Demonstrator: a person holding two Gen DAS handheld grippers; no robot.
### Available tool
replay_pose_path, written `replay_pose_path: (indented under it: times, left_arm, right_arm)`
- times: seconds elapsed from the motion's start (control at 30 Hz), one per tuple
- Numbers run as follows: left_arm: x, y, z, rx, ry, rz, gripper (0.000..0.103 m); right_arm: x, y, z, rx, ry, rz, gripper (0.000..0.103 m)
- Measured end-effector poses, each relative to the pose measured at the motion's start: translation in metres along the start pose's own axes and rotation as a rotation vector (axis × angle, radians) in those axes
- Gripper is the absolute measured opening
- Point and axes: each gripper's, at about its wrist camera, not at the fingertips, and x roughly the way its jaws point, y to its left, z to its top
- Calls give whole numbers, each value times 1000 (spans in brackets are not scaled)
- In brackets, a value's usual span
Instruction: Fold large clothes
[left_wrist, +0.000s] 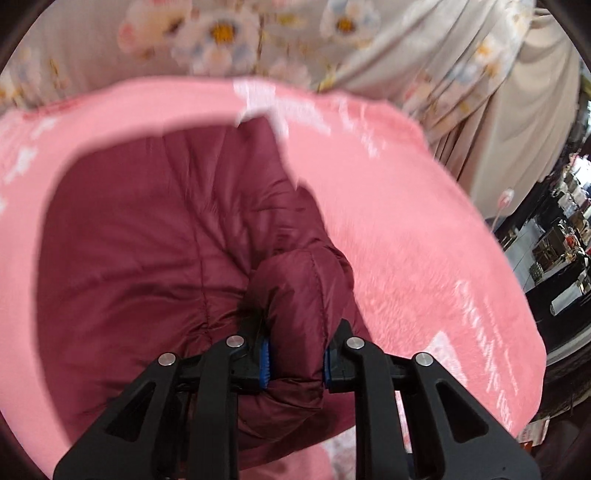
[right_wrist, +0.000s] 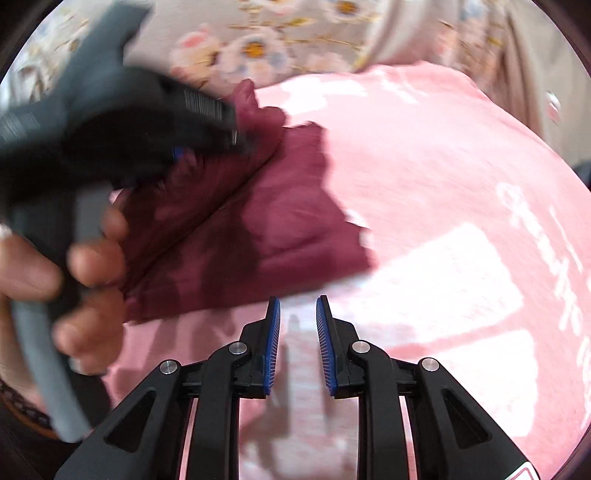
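Observation:
A maroon quilted jacket (left_wrist: 147, 240) lies on a pink fleece blanket (left_wrist: 406, 221) with white print. My left gripper (left_wrist: 295, 354) is shut on a puffy fold of the jacket, and its blue pads press both sides of the fold. In the right wrist view the jacket (right_wrist: 288, 221) spreads at centre left. There the left gripper (right_wrist: 207, 140) shows blurred at the upper left, gripping the jacket's far edge, with a person's hand (right_wrist: 92, 266) on its grey handle. My right gripper (right_wrist: 298, 306) hovers over the pink blanket (right_wrist: 443, 184) just below the jacket's near edge. It is open with a narrow gap and holds nothing.
Beige floral fabric (left_wrist: 221, 29) lies beyond the blanket and hangs in folds at the upper right. Past the blanket's right edge, a dark room with cluttered shelves and boxes (left_wrist: 554, 240) shows. The same floral fabric (right_wrist: 258, 44) borders the top of the right wrist view.

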Motion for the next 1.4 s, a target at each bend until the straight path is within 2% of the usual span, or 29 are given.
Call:
replay_pose_path:
  times: [0.07, 0.13, 0.2, 0.23, 0.27, 0.3, 0.37, 0.4, 0.47, 0.53, 0.6, 0.67, 0.8, 0.9, 0.93, 0.97, 1.0, 1.17, 1.23, 1.33, 1.4]
  left_arm:
    - [6, -5, -6, -8, -1, 1, 21]
    - [-2, -4, -7, -26, -2, -43, 32]
    - [-26, 4, -1, -87, -19, -156, 51]
    - [-41, 10, 2, -116, -48, -210, 56]
    - [-57, 16, 5, -134, -86, -240, 66]
    - [-78, 23, 10, -147, -145, -251, 72]
    - [-111, 37, 20, -153, -242, -215, 73]
    - [-127, 47, 27, -163, -287, -171, 73]
    - [-146, 65, 41, -181, -338, -64, 74]
    - [-154, 85, 53, -203, -371, 51, 74]
    - [-155, 110, 63, -238, -370, 132, 73]
    - [-155, 129, 71, -266, -358, 179, 74]
    - [-138, 165, 81, -303, -315, 219, 74]
    - [-116, 172, 89, -317, -275, 220, 74]
    - [-108, 175, 89, -323, -258, 212, 74]
    - [-100, 177, 89, -330, -240, 204, 74]
    - [-91, 177, 91, -336, -221, 196, 74]
    - [-55, 165, 92, -309, -166, 180, 74]
    - [-40, 156, 92, -294, -148, 174, 74]
    - [-7, 138, 93, -274, -95, 146, 74]
    - [18, 126, 91, -250, -61, 176, 74]
  right_arm:
    - [-1, -12, 5, 34, 2, -3, 21]
    - [-6, -22, 11, 76, -9, 20, 22]
    - [-13, -28, 27, 102, -29, 45, 22]
    - [-17, -28, 38, 109, -47, 59, 23]
    - [-21, -25, 52, 114, -71, 81, 24]
    - [-23, -23, 64, 119, -91, 100, 28]
    - [-27, -15, 99, 123, -137, 160, 38]
    - [-27, -7, 118, 127, -160, 201, 41]
    - [-15, 4, 155, 148, -172, 265, 53]
    - [9, 8, 187, 178, -145, 295, 57]
    - [39, 15, 213, 212, -90, 303, 57]
    - [74, 21, 238, 250, -29, 257, 57]
    - [126, 27, 245, 330, 87, 201, 57]
    - [160, 30, 237, 344, 190, 181, 57]
    - [166, 33, 234, 317, 203, 176, 52]
    - [167, 35, 231, 289, 198, 190, 19]
    - [167, 36, 229, 283, 189, 206, 3]
    - [110, 21, 214, 195, -85, 149, 1]
    - [108, 12, 209, 198, -104, 134, 1]
    - [122, -6, 200, 237, -68, 123, 2]
    - [134, -16, 199, 262, -47, 116, 2]
